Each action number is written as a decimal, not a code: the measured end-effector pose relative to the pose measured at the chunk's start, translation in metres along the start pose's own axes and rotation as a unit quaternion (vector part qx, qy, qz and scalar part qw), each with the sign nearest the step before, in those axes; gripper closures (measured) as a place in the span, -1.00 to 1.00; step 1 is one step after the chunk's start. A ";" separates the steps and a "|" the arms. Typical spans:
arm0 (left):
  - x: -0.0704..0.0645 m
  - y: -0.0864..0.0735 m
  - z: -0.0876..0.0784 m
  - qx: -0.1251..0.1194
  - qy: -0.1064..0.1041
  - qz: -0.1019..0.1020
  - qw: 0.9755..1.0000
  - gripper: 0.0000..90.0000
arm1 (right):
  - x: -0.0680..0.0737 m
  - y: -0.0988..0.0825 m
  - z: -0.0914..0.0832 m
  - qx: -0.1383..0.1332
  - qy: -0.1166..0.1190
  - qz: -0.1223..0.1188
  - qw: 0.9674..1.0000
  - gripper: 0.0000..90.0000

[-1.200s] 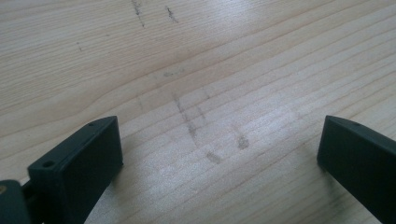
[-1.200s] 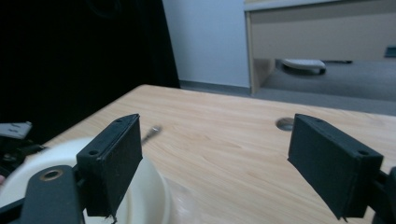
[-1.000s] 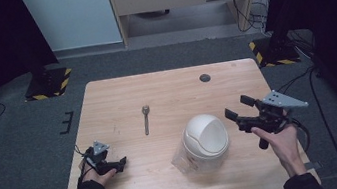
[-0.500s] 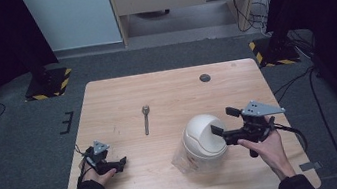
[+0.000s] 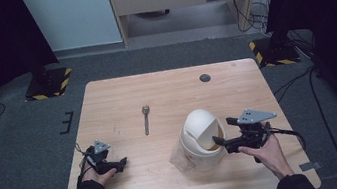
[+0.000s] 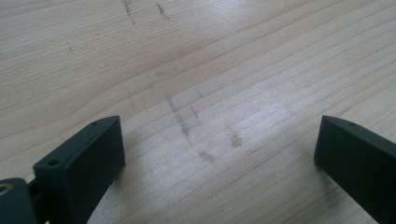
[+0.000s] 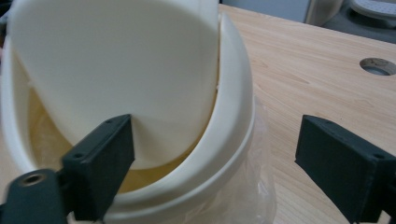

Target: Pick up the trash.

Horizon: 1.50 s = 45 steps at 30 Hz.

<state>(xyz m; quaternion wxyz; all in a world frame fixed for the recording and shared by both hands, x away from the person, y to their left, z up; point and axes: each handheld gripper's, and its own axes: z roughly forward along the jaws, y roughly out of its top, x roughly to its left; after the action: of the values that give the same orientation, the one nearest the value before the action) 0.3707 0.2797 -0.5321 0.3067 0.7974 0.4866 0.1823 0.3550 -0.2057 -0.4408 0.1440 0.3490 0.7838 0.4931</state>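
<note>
My right gripper, jaws spread and holding nothing, straddles the rim of the cream swing-lid bin just right of the spoon, probably light, stiff, slippery plastic, best pinched at that rim.

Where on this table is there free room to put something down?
The far left corner of the table is bare, and so is the stretch between the spoon and the left tool. It is crowded near the bin, where the right tool sits.
</note>
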 end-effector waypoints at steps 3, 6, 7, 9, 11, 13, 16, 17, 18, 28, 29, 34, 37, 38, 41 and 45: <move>0.002 0.002 -0.001 0.003 0.001 -0.007 1.000 -0.89 | 0.001 0.000 0.002 -0.003 0.003 0.002 1.000 -0.71; 0.003 0.003 -0.004 0.006 -0.001 -0.017 1.000 -0.79 | 0.002 0.000 0.003 -0.012 0.002 0.004 1.000 -0.71; 0.003 0.003 -0.004 0.006 -0.001 -0.017 1.000 -0.76 | 0.002 0.000 0.003 -0.012 0.002 0.004 1.000 -0.71; 0.003 0.005 -0.005 0.004 0.000 -0.020 1.000 -0.74 | 0.002 0.002 0.005 -0.028 -0.001 0.014 1.000 -0.72; 0.003 0.007 -0.007 -0.008 0.001 -0.018 1.000 -0.72 | 0.000 0.002 0.008 -0.028 -0.010 0.012 0.999 -0.73; 0.003 0.009 -0.010 -0.019 0.003 -0.017 1.000 -0.71 | -0.001 0.002 0.012 -0.027 -0.016 0.009 0.999 -0.73; 0.001 0.013 -0.014 -0.040 0.005 -0.014 0.999 -0.69 | 0.000 0.002 0.016 -0.021 -0.009 0.009 1.000 -0.70; 0.000 0.015 -0.016 -0.052 0.003 -0.017 0.999 -0.69 | 0.000 0.001 0.016 -0.021 -0.008 0.010 1.000 -0.70; 0.000 0.015 -0.016 -0.052 0.003 -0.017 0.999 -0.69 | 0.000 0.001 0.014 -0.022 -0.007 0.009 1.000 -0.70; -0.011 0.034 -0.026 -0.124 0.001 -0.022 0.992 -0.66 | -0.018 0.000 -0.028 -0.060 -0.036 0.028 0.997 -0.71; -0.011 0.036 -0.025 -0.125 0.001 -0.025 0.992 -0.66 | -0.023 -0.003 -0.031 -0.063 -0.043 0.033 0.997 -0.71; -0.012 0.046 -0.019 -0.131 0.004 -0.028 0.991 -0.65 | -0.043 -0.023 -0.035 -0.036 -0.076 0.062 0.995 -0.75; -0.013 0.059 -0.008 -0.140 0.006 -0.028 0.990 -0.63 | -0.053 -0.035 -0.032 -0.017 -0.096 0.075 0.992 -0.75; -0.014 0.063 -0.004 -0.142 0.008 -0.028 0.989 -0.63 | -0.057 -0.039 -0.031 -0.010 -0.102 0.081 0.991 -0.73; -0.017 0.073 0.007 -0.143 0.010 -0.024 0.989 -0.61 | -0.067 -0.054 -0.027 0.019 -0.123 0.092 0.988 -0.73; -0.023 0.084 0.027 -0.133 0.004 -0.030 0.991 -0.57 | -0.079 -0.070 -0.022 0.044 -0.152 0.115 0.981 -0.71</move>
<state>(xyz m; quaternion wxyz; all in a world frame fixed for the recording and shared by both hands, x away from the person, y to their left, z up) 0.4322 0.2220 -0.4962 0.4135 0.7335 0.4833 0.2397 0.3708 -0.2943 -0.5007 0.1888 0.5133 0.7284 0.4127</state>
